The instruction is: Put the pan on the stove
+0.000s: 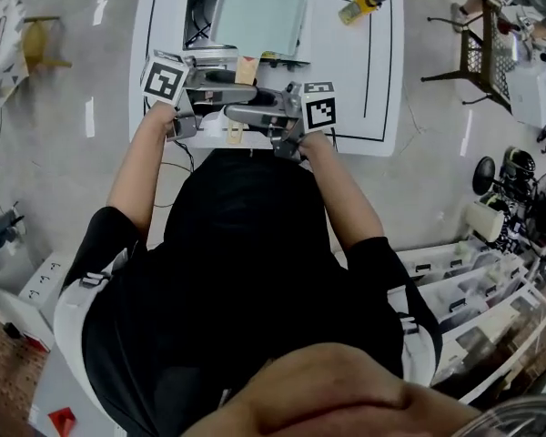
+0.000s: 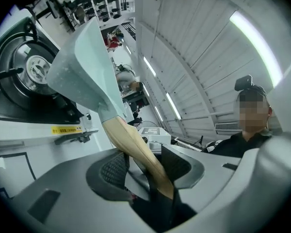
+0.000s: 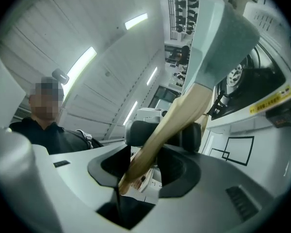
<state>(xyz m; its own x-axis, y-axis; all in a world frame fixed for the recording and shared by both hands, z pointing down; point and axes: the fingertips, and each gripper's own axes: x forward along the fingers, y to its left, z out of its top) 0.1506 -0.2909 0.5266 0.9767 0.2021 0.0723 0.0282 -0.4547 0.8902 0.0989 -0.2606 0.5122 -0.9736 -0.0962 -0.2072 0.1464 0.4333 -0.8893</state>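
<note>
Noted left gripper (image 2: 145, 168) and right gripper (image 3: 148, 162) both clamped on the tan wooden handle (image 2: 131, 144) of the pale green square pan (image 2: 82, 67), handle axis running forward from jaws, pan raised, tilted beside the black gas stove burner (image 2: 19, 76), left grip seemingly nearer.

surface: white tabletop (image 1: 341, 71), black outline drawn on it | far left: black stove (image 1: 198, 16) sits on it | far right: yellow bottle (image 1: 362, 5) lying on its side, well apart from stove
</note>
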